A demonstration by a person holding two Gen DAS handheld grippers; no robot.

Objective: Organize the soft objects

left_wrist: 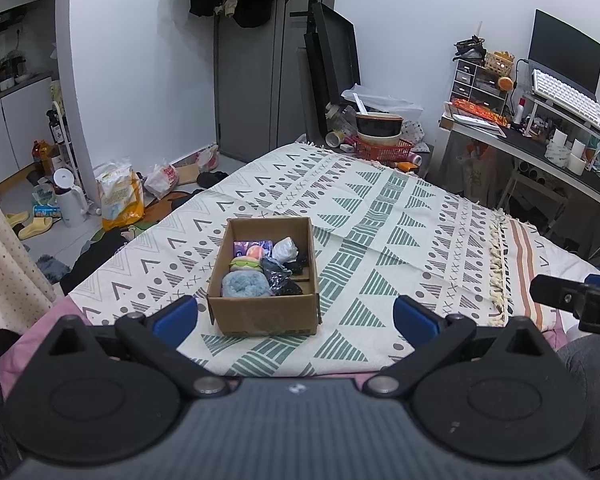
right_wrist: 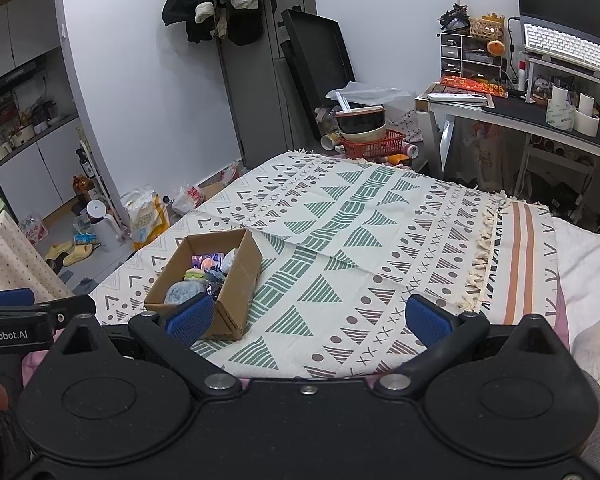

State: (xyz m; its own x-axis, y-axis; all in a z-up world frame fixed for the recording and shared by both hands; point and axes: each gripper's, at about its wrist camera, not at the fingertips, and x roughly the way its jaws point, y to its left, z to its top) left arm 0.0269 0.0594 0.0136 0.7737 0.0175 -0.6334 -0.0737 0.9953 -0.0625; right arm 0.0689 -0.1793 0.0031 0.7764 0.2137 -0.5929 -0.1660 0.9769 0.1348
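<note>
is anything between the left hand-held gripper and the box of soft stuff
Nothing visible. The left hand-held gripper hangs open just short of the box, with only bare blanket between them.

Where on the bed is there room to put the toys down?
The blanket is bare right of the box, out to its tassel fringe, and behind the box up to the far edge. The strip between the box and the open left gripper is narrow. The box itself is crowded with soft things. The right gripper is open over bare blanket.
</note>
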